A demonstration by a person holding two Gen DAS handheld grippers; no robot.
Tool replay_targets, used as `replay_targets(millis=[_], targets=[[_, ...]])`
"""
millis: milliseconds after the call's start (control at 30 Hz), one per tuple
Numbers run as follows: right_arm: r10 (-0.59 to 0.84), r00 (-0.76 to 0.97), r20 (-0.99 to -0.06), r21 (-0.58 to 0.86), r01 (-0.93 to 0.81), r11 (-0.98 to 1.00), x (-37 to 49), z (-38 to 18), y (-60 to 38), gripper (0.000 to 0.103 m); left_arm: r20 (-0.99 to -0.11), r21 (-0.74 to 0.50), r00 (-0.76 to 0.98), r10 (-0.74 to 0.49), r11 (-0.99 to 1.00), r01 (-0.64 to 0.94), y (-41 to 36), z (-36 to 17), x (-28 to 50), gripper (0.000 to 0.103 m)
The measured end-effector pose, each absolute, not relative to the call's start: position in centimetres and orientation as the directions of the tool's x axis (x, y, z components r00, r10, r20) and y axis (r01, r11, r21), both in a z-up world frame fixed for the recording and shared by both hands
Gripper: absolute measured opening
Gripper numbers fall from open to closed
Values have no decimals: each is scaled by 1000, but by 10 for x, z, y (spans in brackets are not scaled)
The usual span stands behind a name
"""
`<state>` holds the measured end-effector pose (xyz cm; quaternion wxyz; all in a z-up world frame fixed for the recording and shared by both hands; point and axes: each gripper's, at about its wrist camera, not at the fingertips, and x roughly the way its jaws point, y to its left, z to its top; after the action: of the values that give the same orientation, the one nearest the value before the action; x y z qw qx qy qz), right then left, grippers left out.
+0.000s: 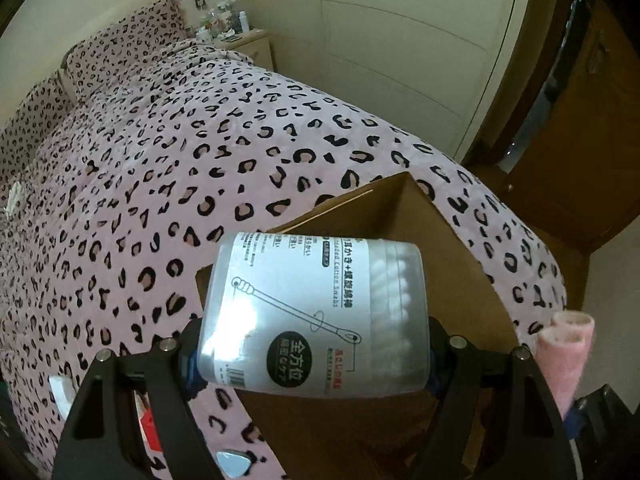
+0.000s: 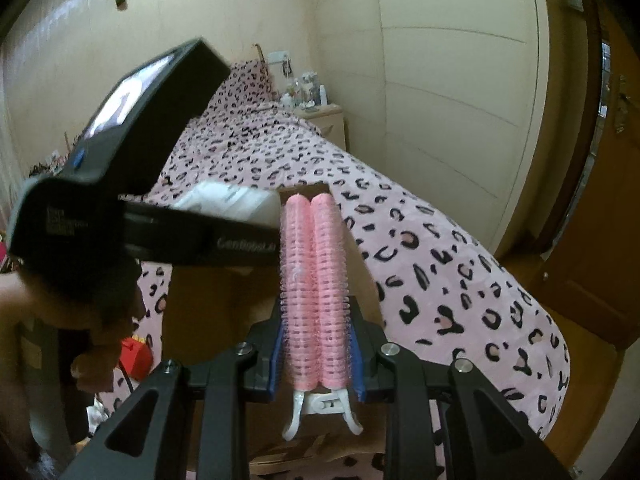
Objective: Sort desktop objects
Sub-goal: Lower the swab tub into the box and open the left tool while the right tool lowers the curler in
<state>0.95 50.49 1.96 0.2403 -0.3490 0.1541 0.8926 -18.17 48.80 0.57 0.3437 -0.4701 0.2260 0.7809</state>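
My left gripper (image 1: 312, 364) is shut on a clear cotton swab tub (image 1: 316, 316) with a white label, held on its side above an open cardboard box (image 1: 436, 236) on the bed. My right gripper (image 2: 316, 352) is shut on a pink double hair-roller clip (image 2: 314, 288) with a white clasp, held upright over the same box (image 2: 360, 264). The roller clip also shows at the right edge of the left wrist view (image 1: 564, 356). The left gripper's body (image 2: 132, 184) and the tub (image 2: 232, 204) cross the left of the right wrist view.
The box sits on a bed with a pink leopard-print cover (image 1: 180, 168). A cluttered nightstand (image 1: 244, 42) stands at the far end. White wardrobe panels (image 1: 400, 40) and a wooden door (image 1: 592, 140) are at right. A red item (image 2: 136, 356) lies at lower left.
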Motion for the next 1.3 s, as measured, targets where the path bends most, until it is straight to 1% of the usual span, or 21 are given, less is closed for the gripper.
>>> replay_targets(millis=[500,800,1300], targets=[[273,-585,-764,111,-536,-837,-12,-24,513,26,-890,59,-326,318,-629,-775,492,-23,-181,80],[251,-592,-766,125,-521,-845,-13,-22,511,26,-896,31,-301,326,-631,-775,484,-26,-182,80],[254,-572,-780,98,-512,-853,-16,-21,507,27,-894,16,-295,336,-636,-772,477,-22,-181,80]])
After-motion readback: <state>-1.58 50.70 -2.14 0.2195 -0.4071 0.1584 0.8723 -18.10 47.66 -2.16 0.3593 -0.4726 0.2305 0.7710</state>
